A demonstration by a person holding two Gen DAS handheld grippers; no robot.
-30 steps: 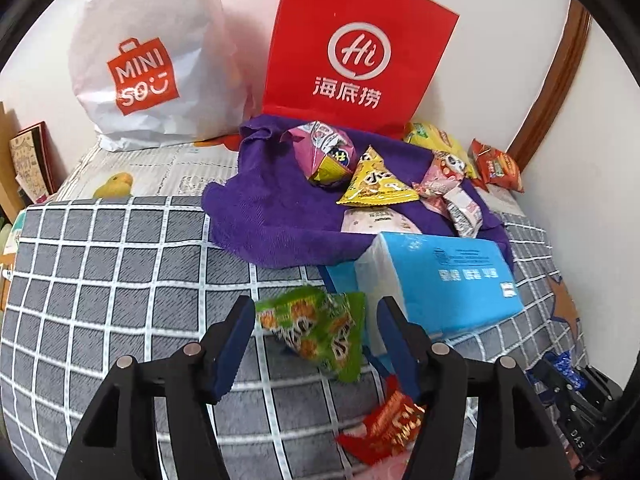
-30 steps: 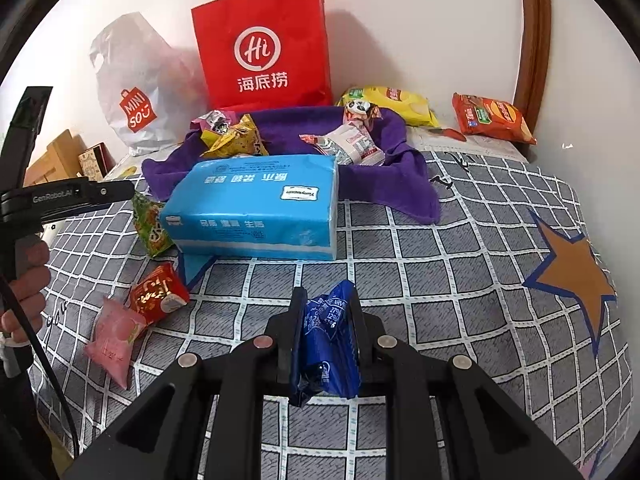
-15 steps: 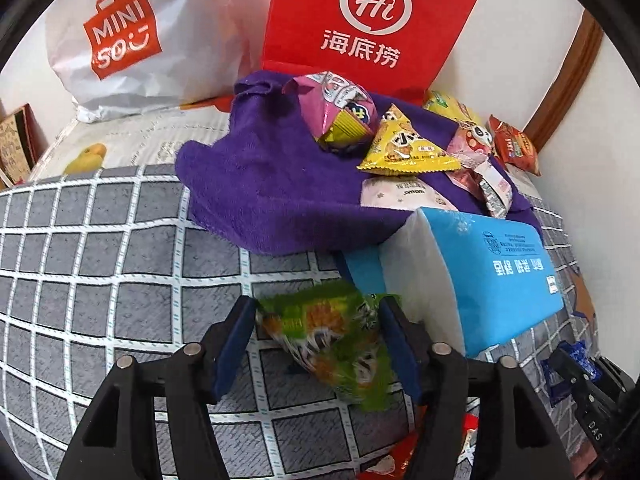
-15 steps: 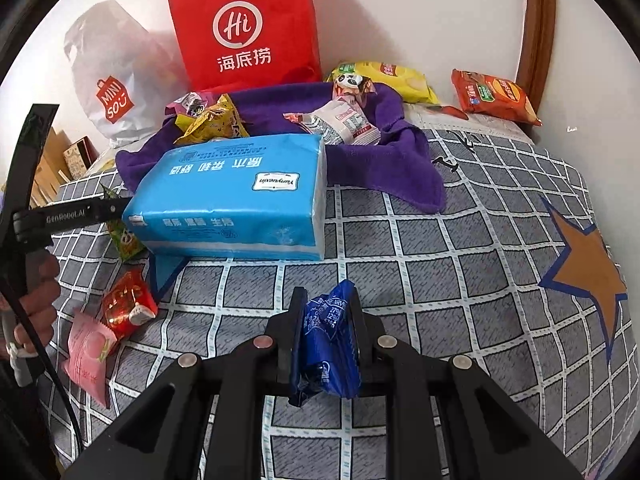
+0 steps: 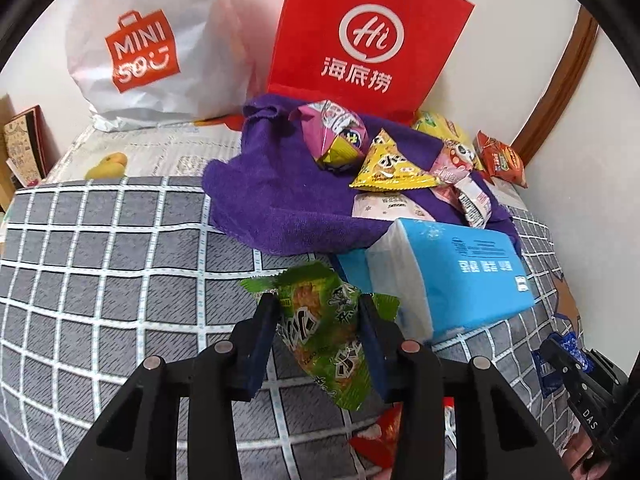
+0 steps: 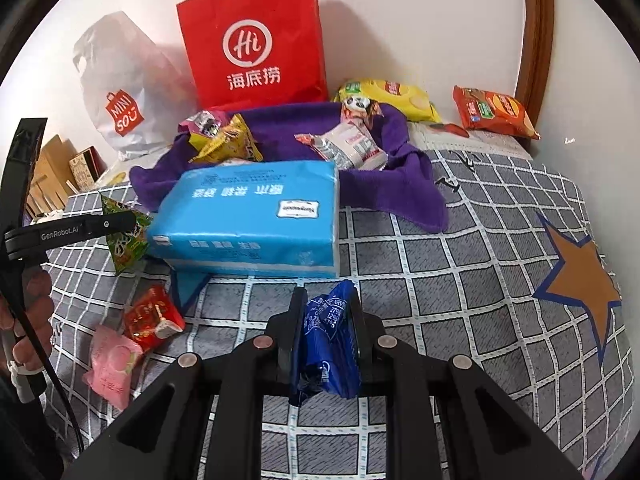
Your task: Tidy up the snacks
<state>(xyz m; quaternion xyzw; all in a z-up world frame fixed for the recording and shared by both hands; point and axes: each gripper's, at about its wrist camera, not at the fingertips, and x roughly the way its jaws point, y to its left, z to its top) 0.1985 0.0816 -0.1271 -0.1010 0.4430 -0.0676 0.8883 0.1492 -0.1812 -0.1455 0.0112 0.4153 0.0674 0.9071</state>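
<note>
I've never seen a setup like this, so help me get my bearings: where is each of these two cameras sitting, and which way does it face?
Left wrist: rides the left gripper, facing the wall; its fingers clamp a green snack packet.
Right wrist: rides the right gripper, facing likewise, clamping a blue snack packet; the person's left hand shows.
Shared: blue tissue pack, purple towel, red paper bag.

Green snack packet [image 5: 324, 328], grey-checked bedsheet [image 5: 120, 272]
</note>
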